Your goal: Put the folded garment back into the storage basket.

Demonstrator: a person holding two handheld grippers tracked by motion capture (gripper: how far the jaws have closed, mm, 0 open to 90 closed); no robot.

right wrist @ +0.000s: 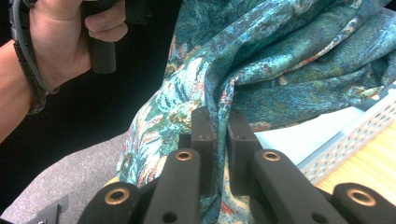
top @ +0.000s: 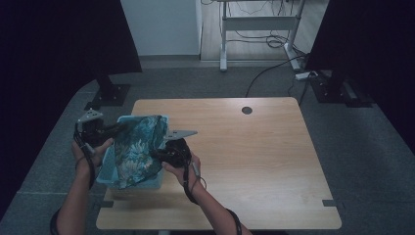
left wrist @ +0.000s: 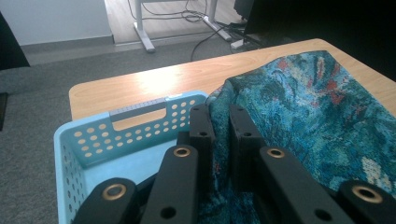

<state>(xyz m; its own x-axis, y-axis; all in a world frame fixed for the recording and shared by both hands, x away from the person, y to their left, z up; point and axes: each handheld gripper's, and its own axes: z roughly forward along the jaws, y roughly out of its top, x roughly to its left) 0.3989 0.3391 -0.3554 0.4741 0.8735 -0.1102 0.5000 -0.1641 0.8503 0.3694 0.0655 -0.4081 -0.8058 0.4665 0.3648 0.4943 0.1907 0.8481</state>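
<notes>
Teal patterned cloth held spread above light-blue perforated basket, at near-left of counter. Left hand-held gripper jaws pinched tight on cloth's left edge; right hand-held gripper jaws likewise clamped on fold at cloth's right edge. Cloth hangs taut-ish between both, lower part draping into basket. Step in hand, likely: lifting cloth out of basket or lowering it in; cannot tell which. Next move calls for both grips kept firm, hands moving together so cloth clears basket rim.
</notes>
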